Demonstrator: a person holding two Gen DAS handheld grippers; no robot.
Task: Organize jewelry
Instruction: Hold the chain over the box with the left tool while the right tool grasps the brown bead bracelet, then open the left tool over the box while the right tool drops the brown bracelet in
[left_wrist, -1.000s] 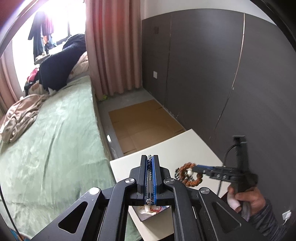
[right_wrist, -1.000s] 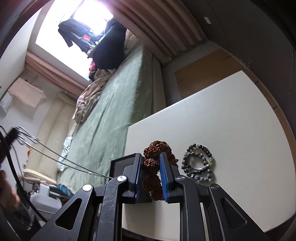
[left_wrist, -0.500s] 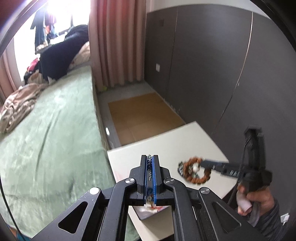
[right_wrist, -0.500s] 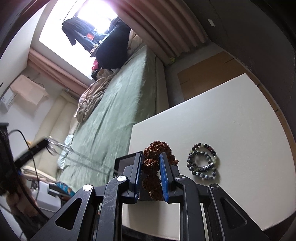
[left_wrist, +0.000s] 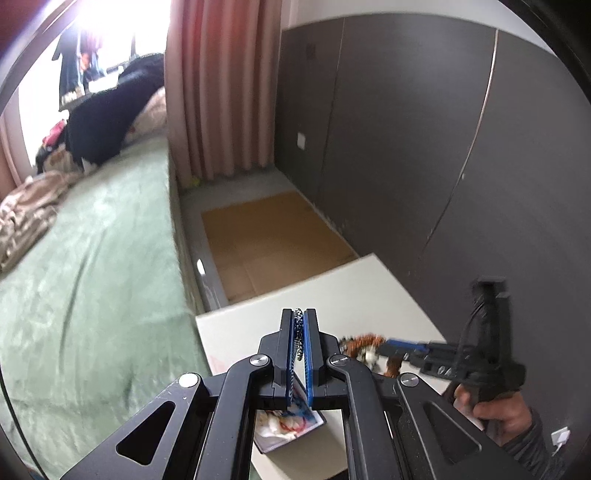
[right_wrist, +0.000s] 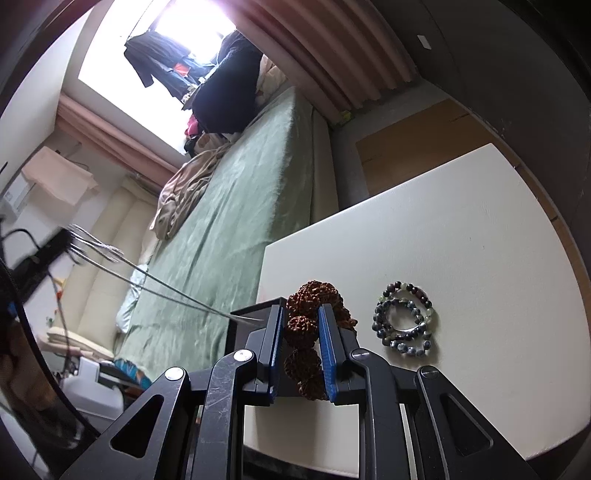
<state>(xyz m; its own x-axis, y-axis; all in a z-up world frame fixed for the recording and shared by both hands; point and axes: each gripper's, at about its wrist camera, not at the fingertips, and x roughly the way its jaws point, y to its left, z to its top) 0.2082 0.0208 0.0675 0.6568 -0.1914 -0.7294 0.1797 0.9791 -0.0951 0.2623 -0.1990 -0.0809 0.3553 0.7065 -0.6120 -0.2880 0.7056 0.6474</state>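
My left gripper (left_wrist: 299, 317) is shut on a thin silver chain necklace (left_wrist: 297, 347) and holds it above an open jewelry box (left_wrist: 291, 428) on the white table (left_wrist: 332, 295). From the right wrist view the chain (right_wrist: 147, 275) hangs in long strands at the left. My right gripper (right_wrist: 301, 314) is shut on a bracelet of large brown knobbly beads (right_wrist: 306, 325), held above the table beside the dark box (right_wrist: 251, 325). That gripper (left_wrist: 384, 345) and bracelet (left_wrist: 360, 347) also show in the left wrist view. A dark beaded bracelet (right_wrist: 404, 319), coiled, lies on the table to its right.
A green bed (left_wrist: 92, 277) runs along the table's left edge. A dark panelled wall (left_wrist: 424, 147) stands behind the table. Cardboard (left_wrist: 269, 236) lies on the floor beyond it.
My left gripper has lifted and tilted with the chain, and the view has shifted. My right gripper with the brown bracelet has moved closer to the left gripper and the box.
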